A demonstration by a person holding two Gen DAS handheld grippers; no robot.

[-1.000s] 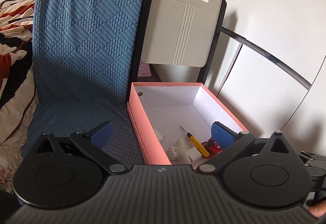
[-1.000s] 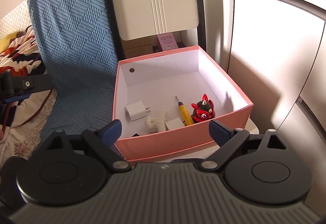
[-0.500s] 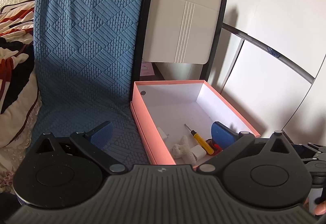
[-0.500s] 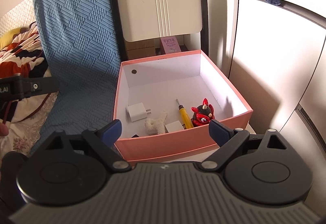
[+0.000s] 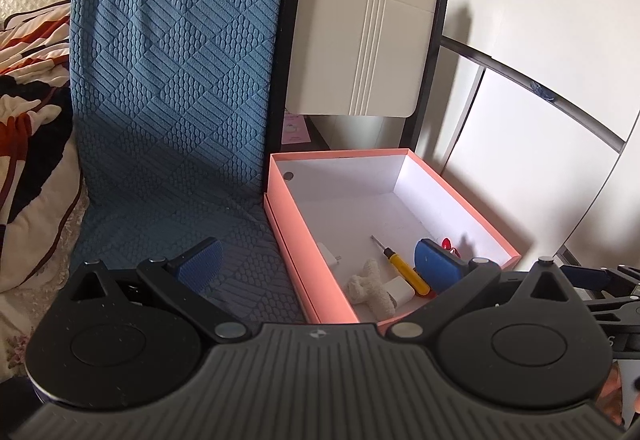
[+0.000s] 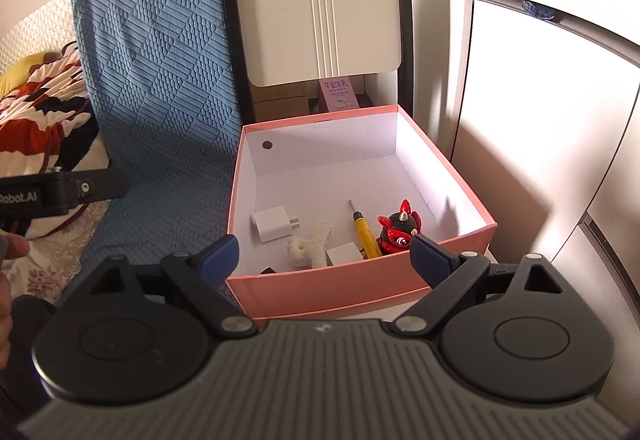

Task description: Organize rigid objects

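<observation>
At the left edge of the right wrist view a black bar of the other device carries the white letters "Robot.AI", and part of a person's hand shows under it. Next comes a blue textured cover, then the open pink box with white inside walls.

Inside the box, from left to right, lie a white charger plug with its prongs pointing right, a small white fluffy piece, a white cube, a yellow screwdriver and a red and black figurine. The screwdriver lies flat, its long axis running from the near wall toward the far wall, its metal tip pointing away and a little left. The figurine stands upright, just beside the handle.

Behind the box a pink carton bears printed characters too small to read.

The left gripper is tilted downward, one finger over the blue cover and one over the box; its jaws stand wide apart and hold nothing. The right gripper faces the near wall of the box, also wide apart and empty.
</observation>
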